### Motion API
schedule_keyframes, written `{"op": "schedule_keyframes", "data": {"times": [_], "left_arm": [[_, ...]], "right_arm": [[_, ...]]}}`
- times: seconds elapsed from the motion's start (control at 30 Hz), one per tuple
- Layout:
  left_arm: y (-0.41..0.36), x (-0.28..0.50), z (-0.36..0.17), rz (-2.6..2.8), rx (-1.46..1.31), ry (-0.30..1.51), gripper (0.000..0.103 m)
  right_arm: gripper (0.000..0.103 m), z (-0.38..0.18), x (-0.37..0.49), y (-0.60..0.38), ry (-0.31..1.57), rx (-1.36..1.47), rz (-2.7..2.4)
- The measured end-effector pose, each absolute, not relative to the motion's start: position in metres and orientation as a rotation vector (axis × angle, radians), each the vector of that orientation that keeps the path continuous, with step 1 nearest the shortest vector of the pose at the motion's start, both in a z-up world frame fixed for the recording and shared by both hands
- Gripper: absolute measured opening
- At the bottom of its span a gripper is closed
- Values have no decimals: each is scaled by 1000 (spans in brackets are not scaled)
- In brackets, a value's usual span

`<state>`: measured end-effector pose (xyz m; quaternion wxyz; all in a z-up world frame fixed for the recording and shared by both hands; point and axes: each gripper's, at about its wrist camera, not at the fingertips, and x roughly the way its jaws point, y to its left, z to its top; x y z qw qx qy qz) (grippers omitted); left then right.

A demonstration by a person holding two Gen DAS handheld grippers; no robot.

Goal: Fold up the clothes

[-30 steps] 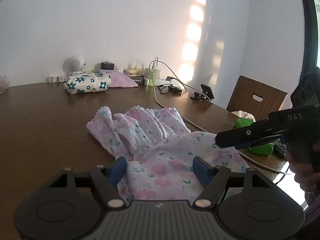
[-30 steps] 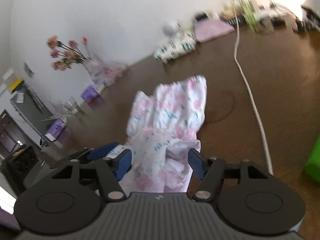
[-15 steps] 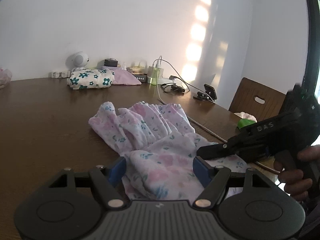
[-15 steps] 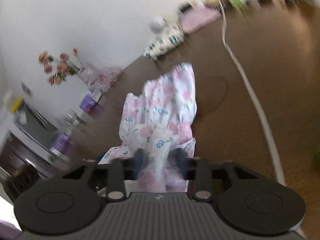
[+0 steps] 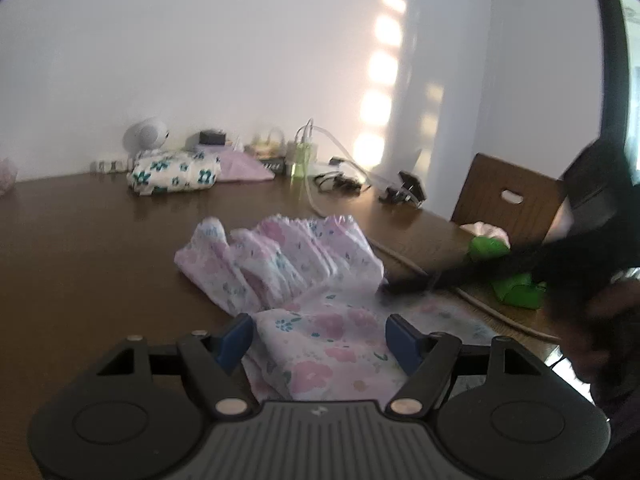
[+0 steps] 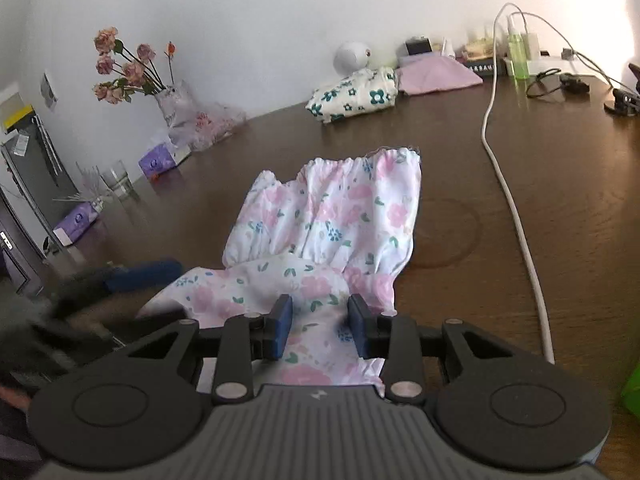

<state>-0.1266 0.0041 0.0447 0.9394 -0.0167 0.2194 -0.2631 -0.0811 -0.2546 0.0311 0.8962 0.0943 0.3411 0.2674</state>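
A pink floral garment lies stretched out on the brown tabletop, its gathered end toward the wall and its near end bunched up at the table edge under both tools. The right claw is closing, with a raised fold of the cloth between its blue pads; the pads look just beside the fabric, and they are not yet pinching it flat. The left claw stands wide apart, straddling the near end of the garment, its pads not pressing on it. In the left wrist view the right claw's tool shows as a dark blur reaching in from the right onto the cloth. A white cable runs along the tabletop just to the right of the garment. Near the wall rest a folded green-flowered cloth, a folded pink cloth and a vase of flowers.
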Motion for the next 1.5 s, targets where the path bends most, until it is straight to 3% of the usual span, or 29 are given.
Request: {"op": "schedule_keyframes", "data": {"times": [0.1, 0.13, 0.33, 0.5, 0.83, 0.93, 1.0, 1.03, 1.07, 1.23, 1.5], "left_arm": [[23, -131, 61, -560, -56, 417, 74], [27, -133, 67, -578, -41, 412, 80], [-8, -159, 76, -830, 317, 288, 95], [-42, -168, 45, -836, 598, 294, 96], [-42, -180, 23, -895, 734, 286, 96], [-41, -176, 20, -931, 708, 318, 88], [-40, -171, 20, -965, 703, 343, 81], [-37, -170, 20, -979, 699, 351, 81], [-35, -167, 21, -993, 694, 361, 81], [-26, -145, 30, -1084, 617, 457, 80], [-13, -104, 45, -1191, 457, 631, 73]], "right_arm": [[32, 39, -80, -254, 678, 186, 551], [34, 43, -81, -256, 651, 187, 555], [34, 33, -66, -233, 712, 64, 573], [35, 31, -79, -218, 705, -94, 600], [37, 32, -114, -223, 684, -160, 706], [47, 42, -115, -244, 646, -130, 739], [65, 55, -126, -262, 559, -139, 814], [87, 61, -134, -270, 508, -147, 860], [101, 66, -141, -276, 466, -160, 909], [102, 58, -173, -272, 334, -435, 1082], [102, 22, -181, -248, 289, -760, 1128]]}}
